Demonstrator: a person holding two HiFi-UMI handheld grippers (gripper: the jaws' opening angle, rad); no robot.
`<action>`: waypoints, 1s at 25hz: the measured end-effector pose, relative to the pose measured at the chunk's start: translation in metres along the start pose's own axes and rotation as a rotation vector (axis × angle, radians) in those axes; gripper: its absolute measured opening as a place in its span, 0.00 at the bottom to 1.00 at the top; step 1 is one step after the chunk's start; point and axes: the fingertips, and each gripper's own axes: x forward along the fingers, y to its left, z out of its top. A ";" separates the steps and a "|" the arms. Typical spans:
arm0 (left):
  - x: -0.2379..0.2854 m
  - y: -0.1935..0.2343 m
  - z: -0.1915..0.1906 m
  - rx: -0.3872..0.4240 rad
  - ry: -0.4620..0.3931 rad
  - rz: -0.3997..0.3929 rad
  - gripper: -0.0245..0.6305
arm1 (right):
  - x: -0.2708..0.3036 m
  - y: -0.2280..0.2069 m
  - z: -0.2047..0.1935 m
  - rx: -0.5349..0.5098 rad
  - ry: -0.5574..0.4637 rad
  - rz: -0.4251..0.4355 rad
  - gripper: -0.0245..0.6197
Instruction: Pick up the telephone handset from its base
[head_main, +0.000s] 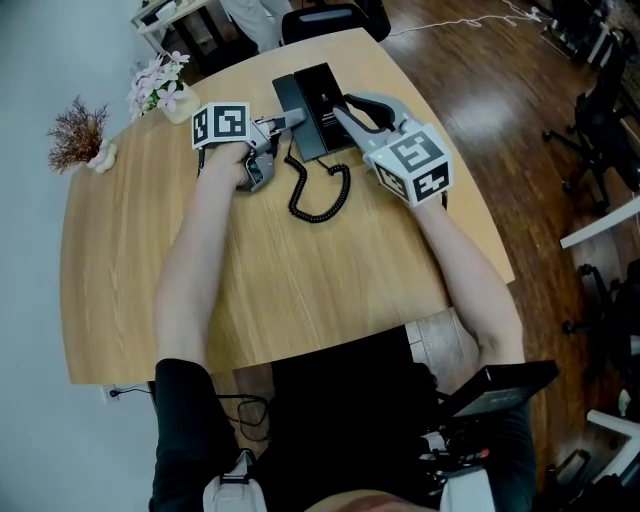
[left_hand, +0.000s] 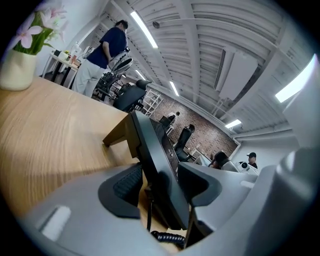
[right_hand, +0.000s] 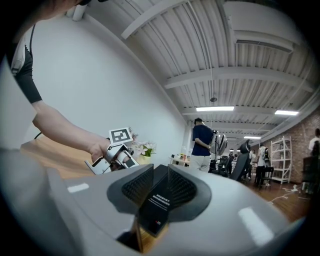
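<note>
A black telephone base (head_main: 328, 95) lies at the far middle of the wooden desk (head_main: 250, 290), with the handset (head_main: 288, 98) resting along its left side. Its coiled cord (head_main: 322, 195) loops toward me. My left gripper (head_main: 292, 122) reaches in from the left. In the left gripper view its jaws stand wide on either side of the handset's near end (left_hand: 156, 160), the cord (left_hand: 167, 236) below. My right gripper (head_main: 346, 108) comes from the right. In the right gripper view its pads (right_hand: 136, 187) are closed on the base's edge (right_hand: 155, 207).
A vase of pink flowers (head_main: 165, 90) and a dried brown sprig (head_main: 78, 135) stand at the desk's far left. Office chairs (head_main: 600, 110) stand on the wooden floor to the right. A person in a dark top (right_hand: 202, 142) stands far behind the desk.
</note>
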 end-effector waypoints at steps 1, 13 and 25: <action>0.001 0.000 -0.001 0.007 -0.002 0.004 0.36 | -0.001 0.001 0.000 0.000 0.001 0.000 0.18; -0.010 0.001 0.008 -0.009 -0.099 -0.017 0.29 | 0.010 0.013 -0.004 -0.012 0.015 0.044 0.18; -0.003 -0.007 0.008 -0.021 -0.129 -0.083 0.27 | -0.003 0.000 -0.012 0.010 0.042 0.019 0.18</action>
